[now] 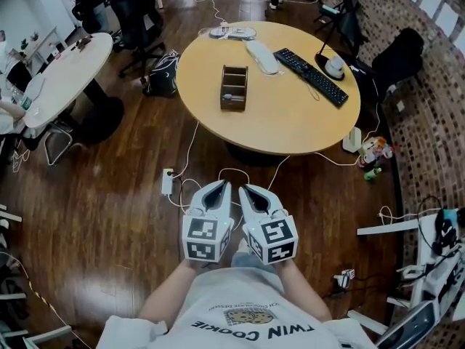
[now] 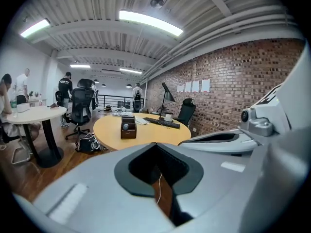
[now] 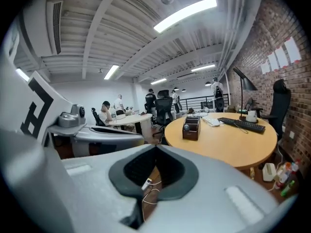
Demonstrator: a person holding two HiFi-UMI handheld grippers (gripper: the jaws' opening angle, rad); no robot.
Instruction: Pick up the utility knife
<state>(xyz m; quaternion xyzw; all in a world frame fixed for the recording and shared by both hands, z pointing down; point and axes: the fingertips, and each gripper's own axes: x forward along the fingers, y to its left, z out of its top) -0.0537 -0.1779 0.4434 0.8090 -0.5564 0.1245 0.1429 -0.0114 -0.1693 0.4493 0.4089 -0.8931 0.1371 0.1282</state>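
I cannot make out a utility knife in any view. A brown wooden organizer box (image 1: 234, 87) stands on the round wooden table (image 1: 290, 126), with a small grey object in its near compartment. The box also shows in the left gripper view (image 2: 128, 127) and in the right gripper view (image 3: 190, 128). My left gripper (image 1: 221, 185) and right gripper (image 1: 245, 188) hover side by side over the floor, short of the table's near edge, both pointing at it. Each is shut with nothing between its jaws (image 2: 156, 144) (image 3: 155, 147).
On the table lie a black keyboard (image 1: 311, 76), a white device (image 1: 262, 56) and a desk lamp (image 1: 334, 66). A power strip (image 1: 168, 182) and cables lie on the wood floor. A white table (image 1: 65, 75), a backpack (image 1: 163, 73) and office chairs (image 1: 134, 6) stand at the left.
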